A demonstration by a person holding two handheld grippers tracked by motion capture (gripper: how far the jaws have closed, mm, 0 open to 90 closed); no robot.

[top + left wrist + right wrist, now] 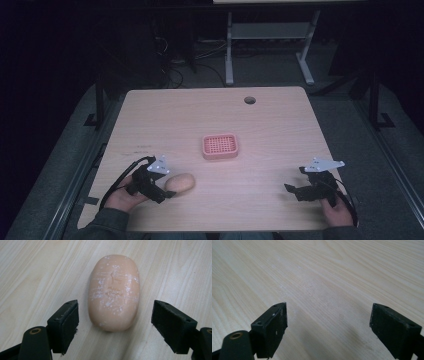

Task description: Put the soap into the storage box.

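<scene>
Black foam pads on my left gripper are spread wide, one on each side of the smooth, oval, peach-coloured soap bar, not touching it. White flecks dust its top. It lies on the pale wooden table, near the front left. My right gripper is spread wide over bare wood. Behind sits a pink square plastic soap dish full of small holes.

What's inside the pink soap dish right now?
The pink soap dish appears empty: just its perforated grid floor shows. The soap bar lies on the table, between the open left gripper's jaws. What lies beneath the dish's grid is hidden.
</scene>
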